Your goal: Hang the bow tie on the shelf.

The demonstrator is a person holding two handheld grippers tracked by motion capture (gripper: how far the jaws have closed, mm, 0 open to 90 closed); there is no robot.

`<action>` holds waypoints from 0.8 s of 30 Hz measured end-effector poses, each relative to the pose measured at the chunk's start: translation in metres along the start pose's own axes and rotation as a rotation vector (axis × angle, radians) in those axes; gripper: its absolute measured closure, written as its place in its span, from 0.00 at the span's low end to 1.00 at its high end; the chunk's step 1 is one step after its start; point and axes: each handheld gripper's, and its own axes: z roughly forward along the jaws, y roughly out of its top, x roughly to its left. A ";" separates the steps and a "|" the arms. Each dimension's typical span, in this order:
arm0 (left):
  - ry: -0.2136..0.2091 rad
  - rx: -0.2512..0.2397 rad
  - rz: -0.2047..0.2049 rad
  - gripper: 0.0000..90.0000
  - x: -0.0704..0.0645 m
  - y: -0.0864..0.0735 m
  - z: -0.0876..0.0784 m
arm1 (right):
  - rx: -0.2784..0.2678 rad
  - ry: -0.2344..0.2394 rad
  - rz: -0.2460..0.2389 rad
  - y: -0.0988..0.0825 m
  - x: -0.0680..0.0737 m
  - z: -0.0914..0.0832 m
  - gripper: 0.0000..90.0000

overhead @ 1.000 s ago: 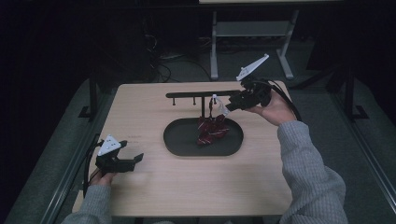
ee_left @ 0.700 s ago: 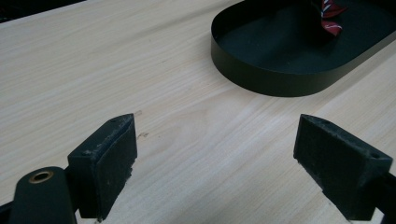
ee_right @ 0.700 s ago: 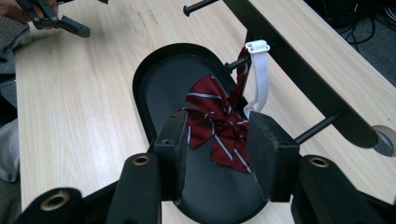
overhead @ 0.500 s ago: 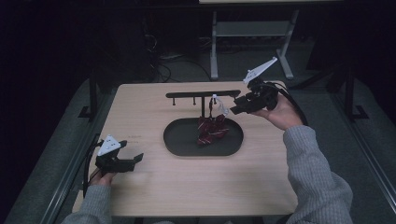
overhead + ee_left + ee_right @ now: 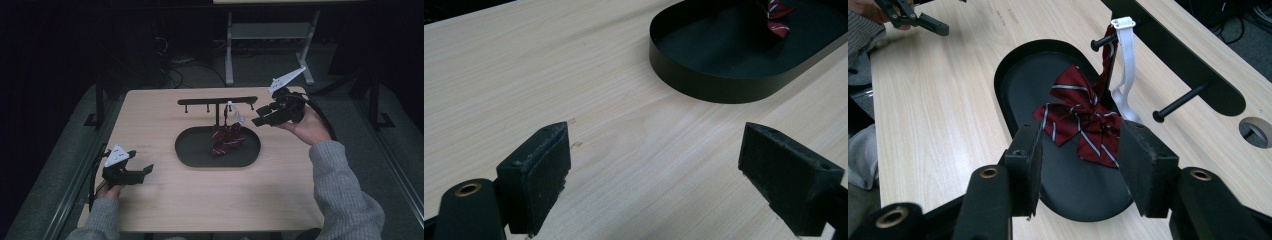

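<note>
A dark red striped bow tie [image 5: 227,139] hangs by its white strap [image 5: 1125,55] from a peg of the black rack [image 5: 217,101]. Its lower part rests in the black oval tray [image 5: 192,150]. My right gripper [image 5: 258,120] hovers just right of the strap, apart from it. Its jaws have just been opening, and nothing is between them. In the right gripper view, the bow tie [image 5: 1083,117] lies beyond the open right gripper [image 5: 1083,150]. My left gripper [image 5: 145,171] rests open near the table's front left corner. In the left gripper view, the left gripper [image 5: 659,155] holds nothing and faces the tray [image 5: 719,85].
The rack's other pegs [image 5: 1178,104] stick out bare. A round cable hole [image 5: 1255,131] sits in the tabletop behind the rack. Bare wood [image 5: 210,200] lies between the tray and the front edge. A desk frame [image 5: 265,35] stands on the floor behind the table.
My right gripper has drawn back to the right, away from the strap and bow tie, and its jaws stand wider. The left gripper has not moved.
</note>
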 end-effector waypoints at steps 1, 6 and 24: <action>0.000 0.001 -0.001 0.14 0.000 0.000 0.000 | 0.001 0.000 0.005 -0.001 0.000 -0.001 0.57; 0.001 -0.002 -0.004 0.14 0.000 0.000 0.000 | -0.010 -0.004 0.012 -0.010 0.002 -0.005 0.54; 0.000 0.007 0.009 0.14 0.000 0.000 0.000 | -0.033 -0.016 0.040 -0.028 0.008 -0.016 0.50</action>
